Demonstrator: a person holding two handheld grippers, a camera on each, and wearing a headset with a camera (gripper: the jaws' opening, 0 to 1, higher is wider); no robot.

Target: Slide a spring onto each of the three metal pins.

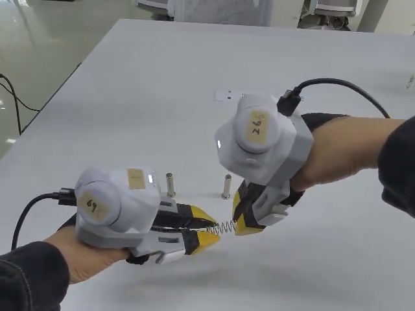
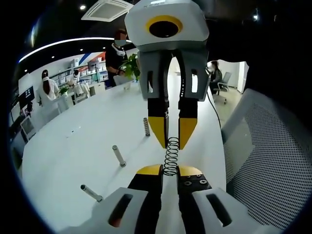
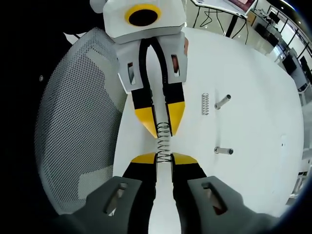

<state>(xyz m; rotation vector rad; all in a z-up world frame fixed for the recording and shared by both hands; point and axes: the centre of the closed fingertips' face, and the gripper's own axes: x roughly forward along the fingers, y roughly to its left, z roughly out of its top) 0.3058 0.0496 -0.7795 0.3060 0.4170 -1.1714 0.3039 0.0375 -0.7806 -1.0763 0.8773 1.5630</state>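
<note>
1. Nearest, the left tongs [image 1: 213, 230] are pressed together on one end of a spring [image 1: 225, 227].
2. Facing them tip to tip, the right tongs [image 1: 238, 219] pinch the other end, so the spring hangs in the short gap between the two pairs of tips, off the table and on no pin.
3. Two bare pins [image 1: 170, 184] stand upright just beyond the tongs, on the side away from the person. One is behind the left tongs, and the second pin [image 1: 226, 186] is behind the right tongs' tips.
4. In the right gripper view, another coil [image 3: 205, 103] sits just beside the farther pin. I cannot tell whether it is threaded on anything.
5. Likely risk: with both ends held, any pull or twist between the hands would load the spring. Letting go of one end carelessly could flick it out of the other pinch and across the table.
6. Likely risk: only the end coils are gripped, so a hard squeeze could crush the opening that must pass over a pin.
7. Likely risk: the pins look free-standing. Swinging either tongs towards them at a slant could knock one over or catch the spring on its rim.
</note>
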